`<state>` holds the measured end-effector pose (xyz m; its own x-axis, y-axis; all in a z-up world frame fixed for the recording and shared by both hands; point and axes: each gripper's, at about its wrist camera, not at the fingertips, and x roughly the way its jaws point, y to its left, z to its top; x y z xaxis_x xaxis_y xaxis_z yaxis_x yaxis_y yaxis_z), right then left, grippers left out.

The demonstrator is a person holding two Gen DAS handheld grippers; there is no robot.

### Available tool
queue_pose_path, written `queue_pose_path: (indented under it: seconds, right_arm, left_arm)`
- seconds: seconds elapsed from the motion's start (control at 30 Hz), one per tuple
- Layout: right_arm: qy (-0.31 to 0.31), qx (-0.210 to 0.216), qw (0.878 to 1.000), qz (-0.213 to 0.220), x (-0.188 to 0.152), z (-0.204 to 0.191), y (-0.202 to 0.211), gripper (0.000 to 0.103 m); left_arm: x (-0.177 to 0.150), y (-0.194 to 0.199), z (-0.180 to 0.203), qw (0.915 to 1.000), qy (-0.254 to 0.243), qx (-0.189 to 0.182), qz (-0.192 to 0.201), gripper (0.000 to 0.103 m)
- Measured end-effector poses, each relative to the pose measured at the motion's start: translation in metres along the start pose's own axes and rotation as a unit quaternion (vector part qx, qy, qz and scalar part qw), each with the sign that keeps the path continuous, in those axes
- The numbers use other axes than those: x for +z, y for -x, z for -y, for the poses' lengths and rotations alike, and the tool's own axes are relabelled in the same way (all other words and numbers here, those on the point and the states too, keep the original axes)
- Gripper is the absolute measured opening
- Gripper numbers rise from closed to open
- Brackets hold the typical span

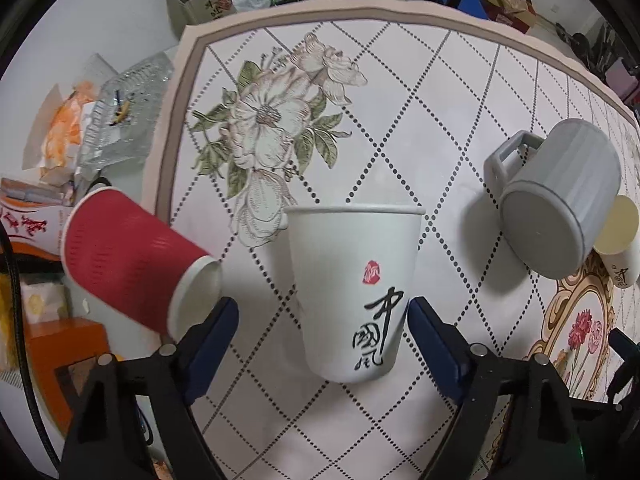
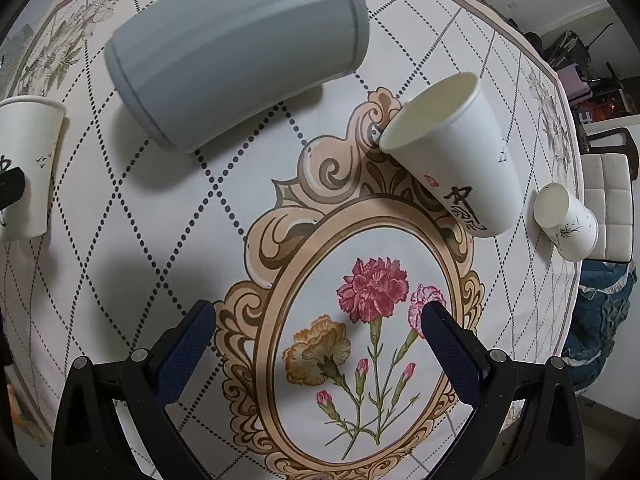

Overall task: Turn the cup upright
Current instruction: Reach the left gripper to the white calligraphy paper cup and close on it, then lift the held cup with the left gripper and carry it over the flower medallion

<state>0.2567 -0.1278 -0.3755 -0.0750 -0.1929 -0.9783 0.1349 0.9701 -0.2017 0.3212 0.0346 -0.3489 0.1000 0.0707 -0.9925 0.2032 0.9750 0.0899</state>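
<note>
white paper cup (image 1: 354,292) standing upright between the spread fingers of the left gripper (image 1: 322,320), mouth up on the tablecloth (image 1: 420,120).

being thin paper, it is likely feeling light and crushable, so gentle pressure at mid-wall is looking wise. the right gripper (image 2: 318,322) is hovering spread wide, pinching nothing. the left view alone is showing a red ribbed cup (image 1: 128,260) lying toppled; the right view is revealing a small cup (image 2: 568,220) on its side, plus the grey mug (image 2: 236,52) and another white cup (image 2: 456,156) lying tipped.
</note>
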Motion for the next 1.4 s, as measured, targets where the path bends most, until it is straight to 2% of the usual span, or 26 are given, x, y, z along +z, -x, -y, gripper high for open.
queue_pose_path:
  seconds: [0.1, 0.17, 0.2, 0.23, 0.53, 0.63, 0.73, 0.9, 1.07, 1.23, 1.4]
  right_arm:
    - [0.001, -0.001, 1.000, 0.000, 0.002, 0.000, -0.003, 0.103]
    - [0.002, -0.001, 1.000, -0.001, 0.006, -0.001, -0.004, 0.103]
    - [0.003, 0.000, 1.000, -0.001, 0.006, -0.002, -0.004, 0.103]
    - [0.003, 0.000, 1.000, 0.000, 0.007, -0.002, -0.004, 0.103]
    - [0.002, 0.004, 1.000, 0.012, 0.005, 0.005, 0.007, 0.103]
    - [-0.001, 0.008, 1.000, 0.019, -0.001, 0.014, 0.013, 0.103]
    - [-0.006, 0.011, 0.999, 0.029, -0.011, 0.028, 0.023, 0.103]
    - [-0.013, 0.019, 0.999, 0.040, -0.039, 0.064, 0.035, 0.103]
    - [-0.016, 0.016, 0.999, 0.040, -0.072, 0.111, 0.033, 0.103]
    - [-0.038, 0.016, 0.999, 0.027, -0.101, 0.163, 0.012, 0.103]
    - [-0.060, 0.010, 0.998, 0.014, -0.127, 0.205, -0.011, 0.103]
  left_arm:
    - [0.003, -0.006, 0.005, 1.0000, -0.003, 0.002, 0.002, 0.083]
    - [0.006, -0.009, 0.006, 1.0000, -0.004, 0.003, 0.001, 0.073]
    - [0.007, -0.011, 0.006, 1.0000, -0.003, 0.001, -0.002, 0.063]
    - [0.008, -0.012, 0.006, 1.0000, -0.002, 0.001, -0.003, 0.058]
    - [0.004, 0.018, 0.010, 0.9994, -0.007, 0.019, 0.026, 0.058]
    - [-0.004, 0.037, 0.014, 0.9991, -0.006, 0.023, 0.036, 0.058]
    - [-0.028, 0.057, 0.024, 0.9989, -0.004, 0.021, 0.043, 0.058]
    - [-0.071, 0.088, 0.051, 0.9989, 0.006, 0.018, 0.042, 0.058]
    - [-0.108, 0.106, 0.089, 0.9990, 0.033, -0.004, 0.030, 0.058]
    - [-0.134, 0.106, 0.131, 0.9988, 0.040, -0.027, 0.013, 0.058]
    - [-0.150, 0.090, 0.180, 0.9983, 0.033, -0.047, -0.006, 0.058]
